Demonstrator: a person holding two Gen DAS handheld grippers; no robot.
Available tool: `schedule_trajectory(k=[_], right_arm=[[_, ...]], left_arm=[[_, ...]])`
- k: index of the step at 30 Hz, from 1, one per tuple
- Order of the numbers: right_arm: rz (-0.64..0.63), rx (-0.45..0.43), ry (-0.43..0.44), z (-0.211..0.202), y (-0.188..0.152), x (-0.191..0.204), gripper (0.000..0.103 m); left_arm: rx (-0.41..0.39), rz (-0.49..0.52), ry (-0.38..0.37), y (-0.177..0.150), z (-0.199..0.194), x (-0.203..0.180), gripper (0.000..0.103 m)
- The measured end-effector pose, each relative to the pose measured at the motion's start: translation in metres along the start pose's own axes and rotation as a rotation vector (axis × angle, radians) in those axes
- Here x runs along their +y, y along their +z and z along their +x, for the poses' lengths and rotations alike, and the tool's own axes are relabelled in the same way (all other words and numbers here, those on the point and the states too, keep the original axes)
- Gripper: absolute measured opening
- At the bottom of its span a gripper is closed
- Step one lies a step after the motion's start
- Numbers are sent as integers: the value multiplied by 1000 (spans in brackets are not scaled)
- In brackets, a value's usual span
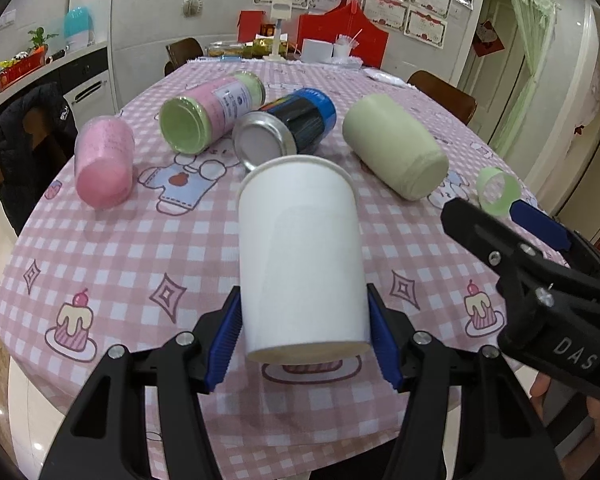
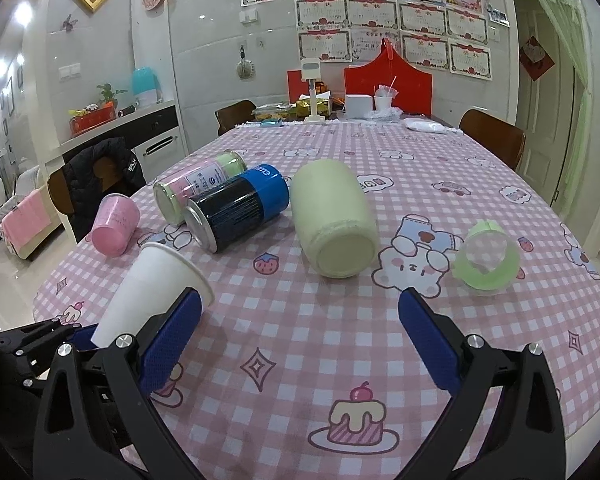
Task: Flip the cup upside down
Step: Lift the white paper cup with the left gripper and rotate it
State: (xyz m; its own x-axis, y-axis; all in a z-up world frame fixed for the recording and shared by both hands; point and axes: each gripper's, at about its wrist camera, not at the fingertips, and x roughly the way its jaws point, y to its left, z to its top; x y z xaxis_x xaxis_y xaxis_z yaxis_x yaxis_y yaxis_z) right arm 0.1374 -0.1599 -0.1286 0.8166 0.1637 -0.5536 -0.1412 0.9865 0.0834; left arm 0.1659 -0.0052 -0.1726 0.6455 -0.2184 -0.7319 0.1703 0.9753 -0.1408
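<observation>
A white paper cup (image 1: 300, 256) is held on its side, mouth pointing away from me, base toward the camera. My left gripper (image 1: 303, 324) is shut on the cup near its base, a blue pad on each side. In the right wrist view the cup (image 2: 148, 288) is at the lower left, tilted, with the left gripper (image 2: 60, 340) behind it. My right gripper (image 2: 300, 328) is open and empty above the tablecloth, to the right of the cup. It also shows in the left wrist view (image 1: 499, 216) at the right edge.
On the pink checked tablecloth (image 2: 339, 208) lie a pink cup (image 1: 104, 164), a pink and green jar (image 1: 208, 116), a blue and black can (image 1: 288, 124), a pale green jar (image 1: 395, 144) and a small green clear cup (image 1: 497, 190). Boxes and chairs stand at the far end.
</observation>
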Motion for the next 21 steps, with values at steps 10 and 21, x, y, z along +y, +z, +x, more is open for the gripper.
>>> schedule_trajectory(k=[10, 21], right_arm=[[37, -11, 34, -8, 9, 1, 95], [148, 139, 230, 23, 20, 20, 95]], left_arm=[[-65, 14, -16, 4, -25, 4, 69], [-149, -76, 59, 13, -54, 60, 69]])
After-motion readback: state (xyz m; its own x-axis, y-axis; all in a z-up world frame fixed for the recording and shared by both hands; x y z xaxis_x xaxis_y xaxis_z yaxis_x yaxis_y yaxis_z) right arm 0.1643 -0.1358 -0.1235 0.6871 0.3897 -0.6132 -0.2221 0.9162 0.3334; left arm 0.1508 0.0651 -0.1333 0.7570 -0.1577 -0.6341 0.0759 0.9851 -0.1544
